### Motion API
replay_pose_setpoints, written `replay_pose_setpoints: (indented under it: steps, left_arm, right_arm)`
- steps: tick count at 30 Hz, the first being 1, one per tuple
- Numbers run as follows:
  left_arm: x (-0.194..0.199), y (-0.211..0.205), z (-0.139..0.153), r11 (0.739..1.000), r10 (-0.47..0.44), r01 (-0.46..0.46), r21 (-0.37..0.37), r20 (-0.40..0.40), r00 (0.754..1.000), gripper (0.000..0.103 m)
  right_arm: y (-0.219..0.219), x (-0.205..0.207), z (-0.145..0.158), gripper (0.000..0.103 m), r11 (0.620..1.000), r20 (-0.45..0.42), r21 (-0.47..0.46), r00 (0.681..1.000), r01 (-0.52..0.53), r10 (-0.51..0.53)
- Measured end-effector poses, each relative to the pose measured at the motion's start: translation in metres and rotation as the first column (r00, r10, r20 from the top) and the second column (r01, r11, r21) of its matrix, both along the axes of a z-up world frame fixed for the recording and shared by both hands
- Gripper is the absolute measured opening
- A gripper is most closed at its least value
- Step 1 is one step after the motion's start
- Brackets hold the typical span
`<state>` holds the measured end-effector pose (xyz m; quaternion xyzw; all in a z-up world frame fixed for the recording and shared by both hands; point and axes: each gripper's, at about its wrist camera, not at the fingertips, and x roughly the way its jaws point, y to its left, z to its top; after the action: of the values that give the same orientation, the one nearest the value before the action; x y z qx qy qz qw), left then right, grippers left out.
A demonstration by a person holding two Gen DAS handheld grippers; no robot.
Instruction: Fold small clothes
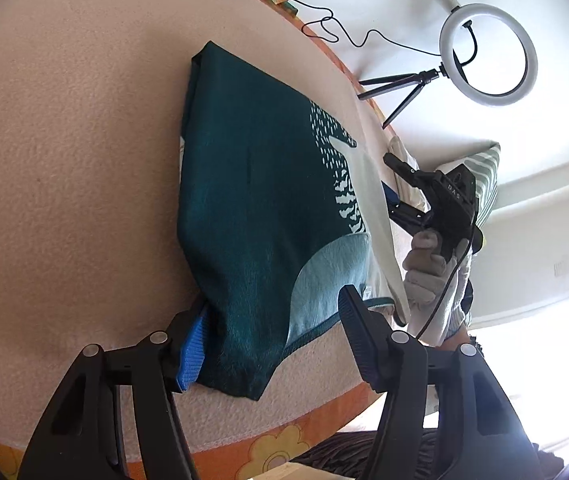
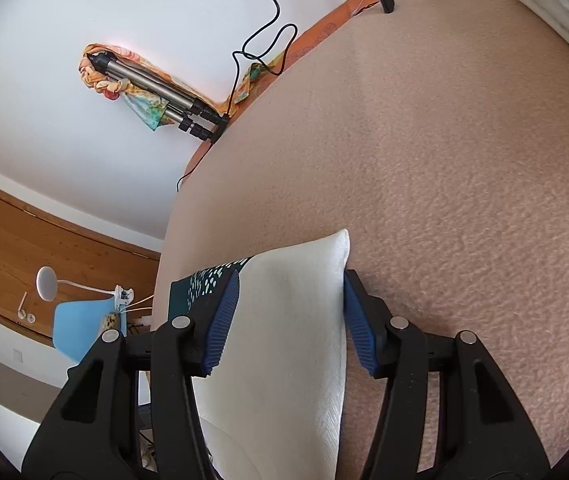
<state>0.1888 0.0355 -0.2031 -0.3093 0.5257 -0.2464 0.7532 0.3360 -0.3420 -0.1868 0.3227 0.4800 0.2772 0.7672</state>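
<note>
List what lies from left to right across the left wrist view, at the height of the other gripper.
Pinkish-beige blanket → dark green garment → white part of the garment → right gripper → striped pillow → white wall.

One folded garment (image 1: 252,216) lies on one pinkish blanket (image 1: 76,160); it is dark green with a pale printed pattern and a white part at one edge. Two grippers show: the left gripper (image 1: 272,332) and the right gripper (image 2: 290,320), each with two fingers. One gloved hand (image 1: 424,268) is in view, on the right gripper's handle. There is one ring light (image 1: 488,54) on one small stand, and one folded tripod (image 2: 164,88) wrapped in one patterned cloth. One black cable (image 2: 264,32) loops along the wall. One striped pillow (image 1: 488,176) shows beyond the blanket. One blue chair (image 2: 84,328), one white desk lamp (image 2: 48,284) and one wooden door (image 2: 24,248) stand in the background.
</note>
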Motion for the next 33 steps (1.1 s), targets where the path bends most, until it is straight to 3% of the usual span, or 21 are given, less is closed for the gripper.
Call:
replay_pose_setpoints:
  steps: [3,5,7,8,12,22,33]
  left_arm:
    - [0.000,-0.007,0.003,0.999,-0.017,0.016,0.040,0.032,0.999,0.058]
    - [0.001,-0.014,0.004,0.997,-0.029,0.026,0.070,0.041,0.999,0.048]
    - [0.003,-0.019,-0.001,0.993,-0.039,0.035,0.111,0.032,0.999,0.010]
    - [0.004,-0.018,-0.003,0.991,-0.033,0.030,0.128,0.027,0.999,0.007]
    - [0.002,-0.016,0.004,0.981,-0.040,0.025,0.192,0.077,0.996,0.005]
    - [-0.005,-0.017,0.041,0.982,-0.044,0.005,0.191,0.199,0.979,0.005]
    - [0.007,-0.055,0.068,0.979,-0.136,0.084,0.184,0.292,0.947,0.005]
  right_arm:
    - [0.013,0.001,0.005,0.055,0.999,0.020,-0.035,1.000,-0.017,0.017]
    - [0.021,0.002,0.005,0.039,0.998,0.011,-0.056,0.999,-0.035,0.035]
    - [0.029,0.002,0.008,0.024,0.992,0.018,-0.118,0.999,-0.039,0.041]
    - [0.033,0.003,0.008,0.012,0.989,0.013,-0.139,0.999,-0.048,0.051]
    - [0.036,-0.002,0.020,0.006,0.980,0.037,-0.196,0.998,-0.033,0.041]
    - [0.041,-0.015,0.078,0.004,0.952,0.153,-0.305,0.987,-0.007,0.057]
    - [0.005,-0.030,0.146,0.004,0.937,0.269,-0.339,0.963,0.082,0.012]
